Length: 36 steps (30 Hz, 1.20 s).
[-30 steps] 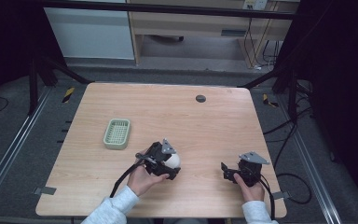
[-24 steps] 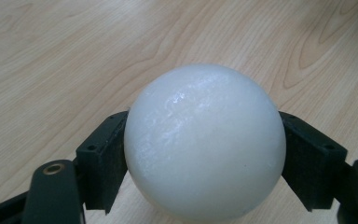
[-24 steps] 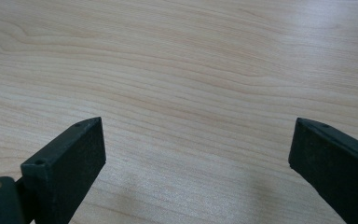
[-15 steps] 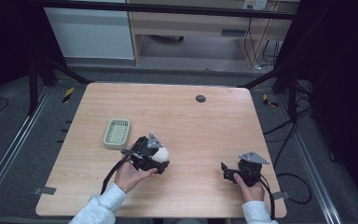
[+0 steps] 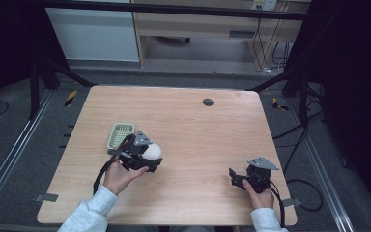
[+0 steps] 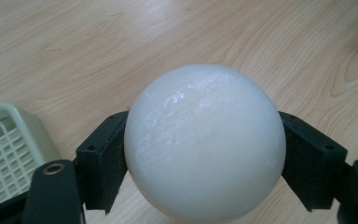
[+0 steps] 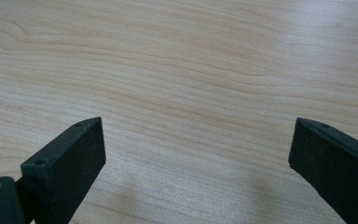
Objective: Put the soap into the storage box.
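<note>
Tabletop [image 5: 188,121]: pale wood, 1 small green basket [image 5: 120,135] at its left.
Left claw [image 5: 147,155]: we see it clamped on the white ball [image 6: 204,142], carried leftward since 1 second ago, now just beside the basket.
Right claw [image 5: 235,177]: wide open, holding nothing, resting near the right edge.
Meaning: we judge the drop into the basket is close.

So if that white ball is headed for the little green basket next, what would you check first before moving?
1. Grip: left gripper has both jaws pressed on the white ball: ok.
2. Ball off the table: cannot tell.
3. Green basket upright, open side up: ok.
4. Basket holds nothing: what shows of it does, the rest cannot tell.
5. Way to the basket: it sits right beside the gripper, nothing between: ok.
6. Right gripper open, well off to the side: ok.
</note>
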{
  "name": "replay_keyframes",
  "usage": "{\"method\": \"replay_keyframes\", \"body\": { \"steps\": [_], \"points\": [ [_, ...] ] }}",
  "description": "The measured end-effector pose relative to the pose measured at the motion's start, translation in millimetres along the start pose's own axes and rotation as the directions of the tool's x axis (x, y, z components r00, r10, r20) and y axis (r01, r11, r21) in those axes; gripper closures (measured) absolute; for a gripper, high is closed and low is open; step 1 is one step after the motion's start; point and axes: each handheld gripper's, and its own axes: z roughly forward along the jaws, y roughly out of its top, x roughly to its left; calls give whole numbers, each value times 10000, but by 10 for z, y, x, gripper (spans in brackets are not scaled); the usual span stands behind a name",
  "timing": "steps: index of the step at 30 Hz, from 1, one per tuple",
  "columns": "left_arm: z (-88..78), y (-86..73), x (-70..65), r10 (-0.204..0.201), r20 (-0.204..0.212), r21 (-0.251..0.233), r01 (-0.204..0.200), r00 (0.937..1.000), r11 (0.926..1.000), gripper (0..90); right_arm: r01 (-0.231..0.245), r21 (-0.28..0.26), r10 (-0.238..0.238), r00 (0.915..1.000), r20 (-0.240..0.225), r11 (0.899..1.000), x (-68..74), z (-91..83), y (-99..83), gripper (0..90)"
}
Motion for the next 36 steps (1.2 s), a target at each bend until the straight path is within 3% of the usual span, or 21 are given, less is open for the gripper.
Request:
{"method": "replay_keyframes", "body": {
  "steps": [24,32,36],
  "points": [
    [-171,-70,373,-681,-658,-251,666,9955,9975,237,45,1,-45,10000,1,10000,0,5,-1,41],
    [-204,-90,531,-1045,-921,-342,1017,9903,9942,236,46,11,-46,10000,-5,10000,-1,7,-1,41],
    [-233,-92,606,-1039,-1054,-221,1021,9890,9945,237,45,14,-45,10000,-6,10000,0,8,-1,41]
  ]
}}
